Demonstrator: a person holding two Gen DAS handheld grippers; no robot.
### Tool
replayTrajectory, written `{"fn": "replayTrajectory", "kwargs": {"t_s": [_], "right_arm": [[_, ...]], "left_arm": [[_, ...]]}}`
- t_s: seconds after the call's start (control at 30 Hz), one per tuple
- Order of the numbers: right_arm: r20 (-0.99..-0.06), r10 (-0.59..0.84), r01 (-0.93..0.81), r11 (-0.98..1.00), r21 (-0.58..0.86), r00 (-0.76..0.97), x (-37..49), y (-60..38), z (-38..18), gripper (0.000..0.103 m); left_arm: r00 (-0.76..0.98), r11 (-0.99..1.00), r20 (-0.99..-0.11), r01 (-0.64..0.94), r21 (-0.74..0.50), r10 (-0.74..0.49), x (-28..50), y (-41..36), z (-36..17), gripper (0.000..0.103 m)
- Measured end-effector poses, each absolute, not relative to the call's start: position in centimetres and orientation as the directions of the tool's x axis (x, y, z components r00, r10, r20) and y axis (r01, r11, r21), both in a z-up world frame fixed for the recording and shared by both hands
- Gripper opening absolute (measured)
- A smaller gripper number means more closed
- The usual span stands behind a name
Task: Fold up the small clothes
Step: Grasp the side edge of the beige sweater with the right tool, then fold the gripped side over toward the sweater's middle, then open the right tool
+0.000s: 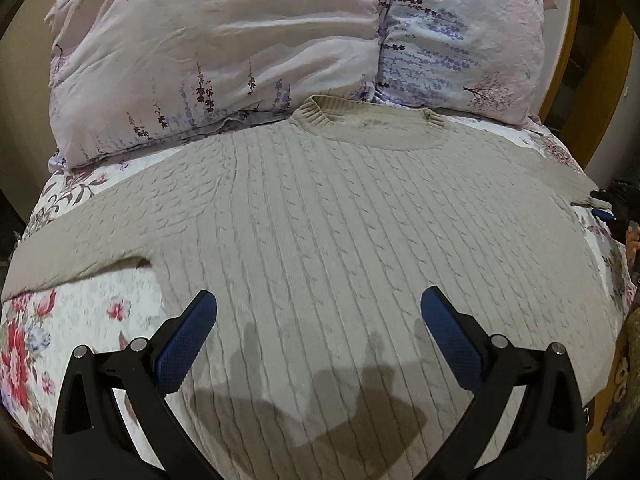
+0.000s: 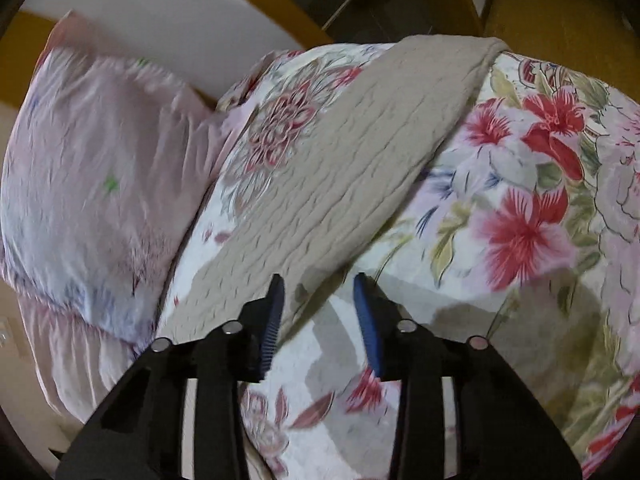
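Across the bed's flowery quilt [image 1: 80, 320] lies the beige sweater [image 1: 340, 220], collar by the pillows [image 1: 224, 52]. Left gripper [image 1: 318, 312] jaws spread; right gripper [image 2: 318, 294] jaws narrowed, grasping nothing.

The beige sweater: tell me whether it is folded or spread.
Spread. The sweater lies flat on the floral bedspread, both sleeves stretched outward, collar toward the pillows; no fold shows.

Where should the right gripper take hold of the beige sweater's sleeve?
Near the cuff end of the sleeve, at its edge. It lies flat and stretched out on the floral bedspread, so the right gripper would probably do best coming in low from the side, one finger slipping under the edge.
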State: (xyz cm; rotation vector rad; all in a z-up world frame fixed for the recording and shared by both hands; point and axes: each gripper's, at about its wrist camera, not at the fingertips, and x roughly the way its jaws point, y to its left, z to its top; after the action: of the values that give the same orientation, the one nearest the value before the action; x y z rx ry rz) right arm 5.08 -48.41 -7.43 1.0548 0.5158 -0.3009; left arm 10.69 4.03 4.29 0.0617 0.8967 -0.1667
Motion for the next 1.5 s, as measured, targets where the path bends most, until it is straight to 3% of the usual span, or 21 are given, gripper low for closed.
{"fn": "replayTrajectory", "kwargs": {"t_s": [0.23,0.47,0.6,0.83,0.97,1.17,1.3,1.5], "right_arm": [[-0.536,-0.102,0.524,0.422,0.740,0.838,4.2,-51.8,-7.6,0.026],[-0.568,-0.187,0.584,0.448,0.677,0.801,4.6,-53.0,-7.6,0.008],[-0.557,-0.242,0.592,0.514,0.621,0.795,5.0,-51.9,-6.4,0.008],[-0.457,-0.271,0.509,0.660,0.553,0.847,5.4,-48.4,-1.7,0.007],[-0.377,-0.201,0.382,0.772,0.508,0.904,6.3,-43.5,1.6,0.007],[-0.313,0.052,0.093,0.898,0.429,0.948,8.4,-32.9,4.4,0.007],[-0.407,0.231,-0.073,0.927,0.369,0.884,11.2,-24.9,2.1,0.007],[-0.577,0.295,-0.100,0.933,0.346,0.761,14.8,-19.7,-3.5,0.008]], "left_arm": [[0.622,0.990,-0.780,0.140,0.013,-0.077,13.0,3.8,3.9,0.102],[0.615,0.966,-0.747,0.198,-0.165,-0.254,14.9,4.3,4.0,0.102],[0.607,0.962,-0.747,0.188,-0.199,-0.273,15.8,4.5,3.6,0.102],[0.604,0.948,-0.731,0.191,-0.253,-0.317,16.4,5.4,3.4,0.102],[0.621,0.949,-0.718,0.188,-0.254,-0.315,16.5,5.7,3.7,0.102],[0.640,0.923,-0.673,0.173,-0.344,-0.371,16.5,6.7,3.8,0.102],[0.638,0.908,-0.658,0.175,-0.381,-0.399,16.6,6.9,4.0,0.102],[0.599,0.866,-0.647,0.177,-0.468,-0.472,16.9,7.1,3.8,0.102]]}}
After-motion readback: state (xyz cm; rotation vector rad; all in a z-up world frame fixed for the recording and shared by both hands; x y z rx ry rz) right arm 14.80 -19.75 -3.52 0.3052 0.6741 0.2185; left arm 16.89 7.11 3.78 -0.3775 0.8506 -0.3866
